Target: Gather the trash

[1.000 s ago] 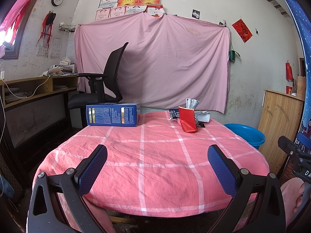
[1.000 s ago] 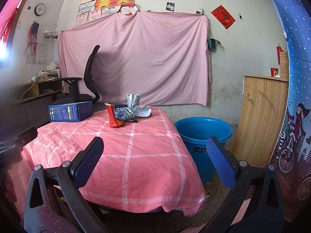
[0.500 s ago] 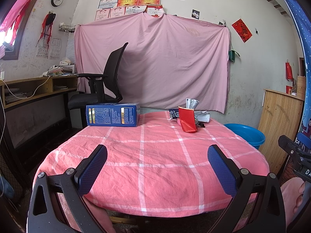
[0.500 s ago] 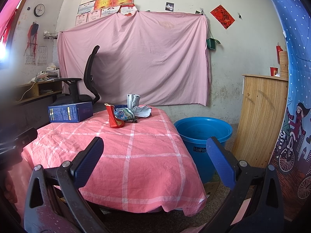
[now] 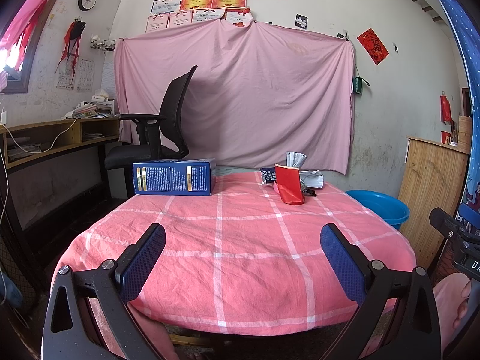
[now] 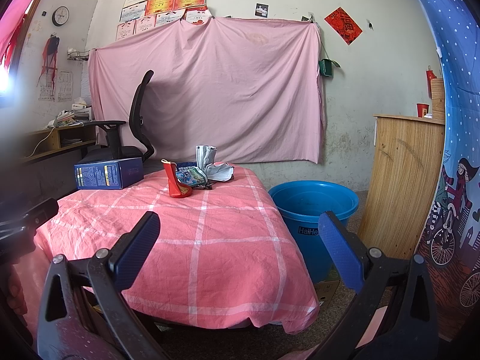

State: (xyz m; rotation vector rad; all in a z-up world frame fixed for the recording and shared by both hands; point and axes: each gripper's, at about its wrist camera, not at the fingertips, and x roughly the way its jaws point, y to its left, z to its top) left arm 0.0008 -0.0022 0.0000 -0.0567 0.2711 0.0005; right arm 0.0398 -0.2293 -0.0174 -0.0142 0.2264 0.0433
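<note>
Nothing is collected yet: the wrappers [image 6: 207,172] and red packet [image 5: 288,187] lie on the counter [image 5: 240,240]. Both tools, left tool [image 5: 243,258] and right tool [image 6: 238,252], gape empty beside the blue tub [image 6: 315,207].

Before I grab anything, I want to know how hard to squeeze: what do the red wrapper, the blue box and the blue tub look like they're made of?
Red wrapper: thin glossy film or foil, creased, standing crumpled; probably crushes easily.
Blue box: printed cardboard by the look, sharp edges, flat satin faces.
Blue tub: moulded plastic, smooth, with a rolled rim.
</note>
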